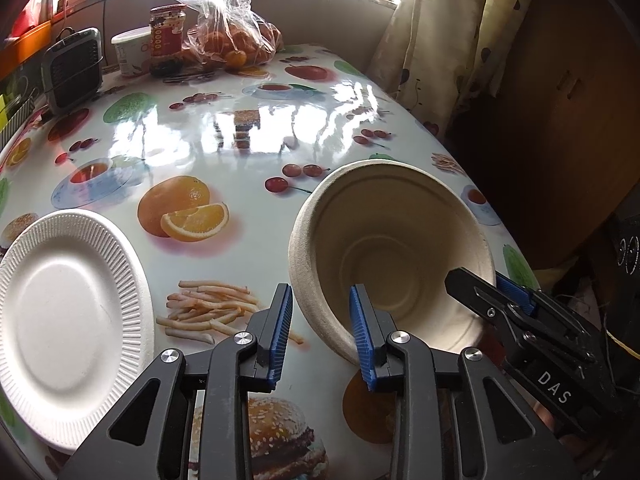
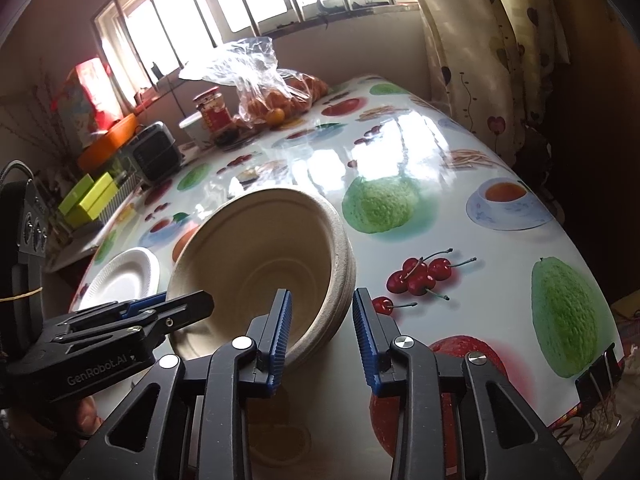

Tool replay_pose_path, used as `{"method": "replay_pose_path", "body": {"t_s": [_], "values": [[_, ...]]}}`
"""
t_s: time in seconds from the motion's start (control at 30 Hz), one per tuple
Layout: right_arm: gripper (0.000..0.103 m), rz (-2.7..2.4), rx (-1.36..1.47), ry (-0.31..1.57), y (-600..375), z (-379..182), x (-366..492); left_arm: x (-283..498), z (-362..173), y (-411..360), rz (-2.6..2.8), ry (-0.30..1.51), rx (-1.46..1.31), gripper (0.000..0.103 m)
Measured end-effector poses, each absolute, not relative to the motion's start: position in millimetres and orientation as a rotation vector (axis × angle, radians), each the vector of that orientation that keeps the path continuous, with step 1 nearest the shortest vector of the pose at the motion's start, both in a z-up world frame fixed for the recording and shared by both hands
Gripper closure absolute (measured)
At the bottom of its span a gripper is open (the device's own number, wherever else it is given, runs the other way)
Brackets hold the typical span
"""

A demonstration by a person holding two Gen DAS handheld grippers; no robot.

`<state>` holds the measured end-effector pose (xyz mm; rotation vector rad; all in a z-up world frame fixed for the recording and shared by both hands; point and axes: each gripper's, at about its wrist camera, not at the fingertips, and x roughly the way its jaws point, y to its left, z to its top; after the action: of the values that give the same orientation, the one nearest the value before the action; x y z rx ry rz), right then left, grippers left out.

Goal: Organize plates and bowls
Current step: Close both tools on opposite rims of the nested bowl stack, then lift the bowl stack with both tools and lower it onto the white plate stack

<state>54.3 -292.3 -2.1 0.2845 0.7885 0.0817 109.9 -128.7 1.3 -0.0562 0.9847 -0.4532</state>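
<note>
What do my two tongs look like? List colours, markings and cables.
The left tongs and right tongs are both black angular linkages with silver pivot pins and ribbed blue pads. White GenRobot.AI lettering marks the left body, and DAS marks the right. A braided cable leaves the left unit.

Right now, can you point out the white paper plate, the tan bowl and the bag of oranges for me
white paper plate (image 1: 60, 320): left wrist view, on its flat centre.
tan bowl (image 2: 256, 264): right wrist view, on the inner wall.
bag of oranges (image 1: 236, 46): left wrist view, on the fruit inside the clear plastic.
</note>
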Motion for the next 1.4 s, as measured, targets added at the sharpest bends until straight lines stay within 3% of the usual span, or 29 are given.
{"method": "replay_pose_path", "body": {"t_s": [0.7,1.4], "values": [[0.075,0.090,0.273,0.774,-287,5,51,104,13,-121,-0.435,0.946,-0.049,0.072],[0.075,0.196,0.230,0.740,-236,36,54,87,46,-67,-0.343,0.868,-0.087,0.072]]}}
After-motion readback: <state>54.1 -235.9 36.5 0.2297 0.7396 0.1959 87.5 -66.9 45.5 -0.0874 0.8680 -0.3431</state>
